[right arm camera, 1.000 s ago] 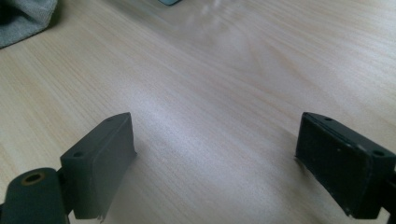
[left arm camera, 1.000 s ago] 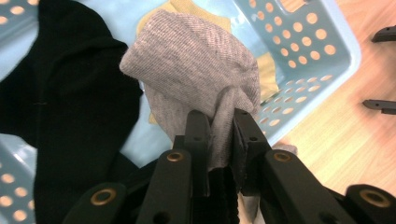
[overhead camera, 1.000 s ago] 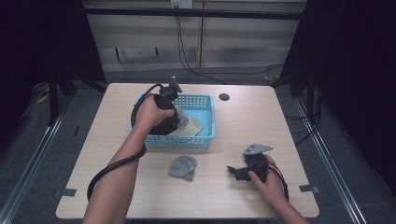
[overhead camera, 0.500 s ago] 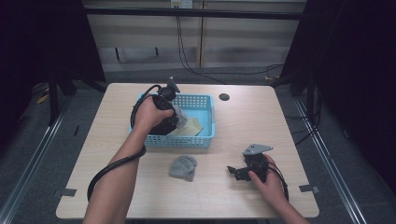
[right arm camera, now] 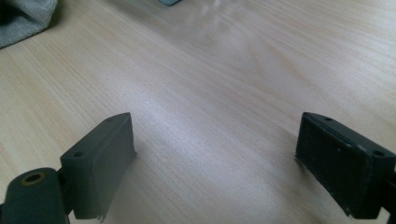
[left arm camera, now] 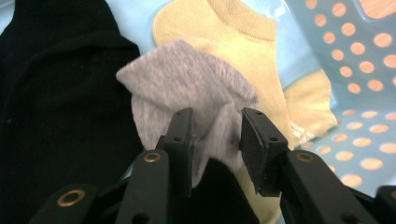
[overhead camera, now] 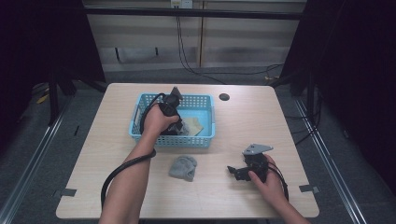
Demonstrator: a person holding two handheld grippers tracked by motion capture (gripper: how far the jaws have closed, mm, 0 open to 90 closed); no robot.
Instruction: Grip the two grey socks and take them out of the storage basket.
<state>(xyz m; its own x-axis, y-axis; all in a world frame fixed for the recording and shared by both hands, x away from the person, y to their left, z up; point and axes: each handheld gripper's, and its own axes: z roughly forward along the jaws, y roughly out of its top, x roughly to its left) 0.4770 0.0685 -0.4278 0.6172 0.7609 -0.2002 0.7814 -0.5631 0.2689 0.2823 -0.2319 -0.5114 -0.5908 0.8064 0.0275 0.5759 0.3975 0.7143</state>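
My left gripper (left arm camera: 215,140) hangs inside the light blue perforated plastic basket (overhead camera: 205,137). Its jaws have just been opening, and the small grey knitted sock (left arm camera: 187,93) sits loosely between them, released onto a black sock (left arm camera: 60,107) and a yellow ankle sock (left arm camera: 243,46). My right gripper (right arm camera: 215,154) rests low over the pale wooden table (right arm camera: 224,84), jaws spread wide and empty. A second grey sock (overhead camera: 183,167) lies on the table just outside the basket.
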